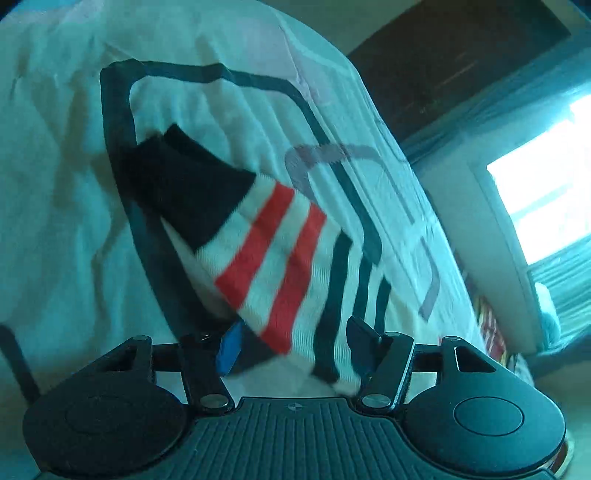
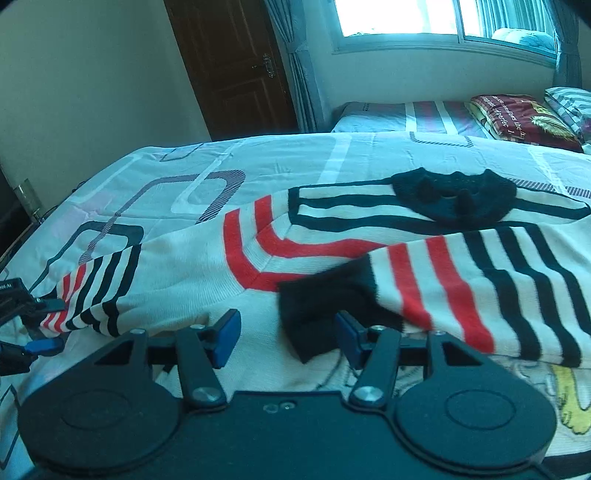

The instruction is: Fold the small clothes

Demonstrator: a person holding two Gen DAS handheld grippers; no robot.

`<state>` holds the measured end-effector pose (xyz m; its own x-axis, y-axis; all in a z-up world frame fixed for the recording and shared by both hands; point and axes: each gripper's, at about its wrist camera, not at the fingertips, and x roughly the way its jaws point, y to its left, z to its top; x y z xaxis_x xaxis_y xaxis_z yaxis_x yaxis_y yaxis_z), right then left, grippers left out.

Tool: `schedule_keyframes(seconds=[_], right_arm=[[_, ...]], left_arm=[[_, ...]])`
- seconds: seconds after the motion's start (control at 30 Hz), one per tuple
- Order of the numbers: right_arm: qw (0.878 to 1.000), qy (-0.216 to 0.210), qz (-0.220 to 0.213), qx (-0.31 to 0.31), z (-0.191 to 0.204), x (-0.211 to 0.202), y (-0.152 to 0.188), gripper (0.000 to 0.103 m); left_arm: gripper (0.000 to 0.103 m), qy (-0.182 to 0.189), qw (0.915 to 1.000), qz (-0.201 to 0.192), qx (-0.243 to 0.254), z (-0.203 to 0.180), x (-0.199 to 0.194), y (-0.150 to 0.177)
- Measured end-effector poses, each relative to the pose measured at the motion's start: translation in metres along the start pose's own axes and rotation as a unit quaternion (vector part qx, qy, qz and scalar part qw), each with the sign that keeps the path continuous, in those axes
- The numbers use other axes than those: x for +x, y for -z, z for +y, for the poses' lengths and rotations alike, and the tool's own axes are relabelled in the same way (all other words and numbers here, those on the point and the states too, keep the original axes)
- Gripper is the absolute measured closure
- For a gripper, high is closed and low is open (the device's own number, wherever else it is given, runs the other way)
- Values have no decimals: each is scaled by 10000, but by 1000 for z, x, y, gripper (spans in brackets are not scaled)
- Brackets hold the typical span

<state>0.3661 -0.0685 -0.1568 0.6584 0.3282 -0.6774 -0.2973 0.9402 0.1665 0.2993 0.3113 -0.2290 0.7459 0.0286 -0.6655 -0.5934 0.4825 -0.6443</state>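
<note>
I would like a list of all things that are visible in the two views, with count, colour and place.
striped sweater: one, white with red and black stripes, black cuffs, spread on the bed
bedsheet: one, pale with rounded rectangles, under the sweater
folded blankets: a few, dark red and striped, far right
door: one, brown, back wall
window: one, bright, with grey curtains
left gripper: black, blue pads, sleeve between them
right gripper: same, open at a cuff

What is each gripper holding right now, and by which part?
Left gripper grips one sweater sleeve by its striped part, short of the cuff. Right gripper holds nothing: the other sleeve's black cuff lies loose between its open fingers.
</note>
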Motion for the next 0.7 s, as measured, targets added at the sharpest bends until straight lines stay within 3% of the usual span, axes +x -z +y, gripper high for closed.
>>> schedule_keyframes(seconds=[0.1,0.17,0.2,0.27,0.33,0.47,0.53,0.6,0.63,0.7], right_arm=[[10000,60,12,-16,6,8,-2,47],[9999,130,11,-42,8,12,-2,47],[9998,170,3,-60,10,14,-2,47],[9995,267,-3,-142,12,17,-2,47],[9990,352,3,-264,15,18,-3,48],[9986,354,-62,-400,22,20,-4,48],[9973,300,237,-627,29,33,3,48],[9889,603,236,-1334,44,42,13,45],[9888,631,257,-1330,46,41,11,44],[9975,228,120,-664,32,27,0,51]], left_arm=[[42,108,9998,-115,-147,1,10,-12],[75,-21,9998,-182,-116,1,14,-17],[81,-53,9997,-160,-181,2,18,-20],[83,-30,9992,-168,-350,5,20,-23],[83,-3,9995,-227,-218,-2,17,-24],[83,252,9970,-490,538,-38,-1,-24],[83,496,9920,-640,972,-66,-12,-21],[83,804,9814,-763,1565,-103,-21,-12],[83,976,9742,-743,1893,-123,-23,-5],[83,1336,9570,-636,2495,-166,-23,17]])
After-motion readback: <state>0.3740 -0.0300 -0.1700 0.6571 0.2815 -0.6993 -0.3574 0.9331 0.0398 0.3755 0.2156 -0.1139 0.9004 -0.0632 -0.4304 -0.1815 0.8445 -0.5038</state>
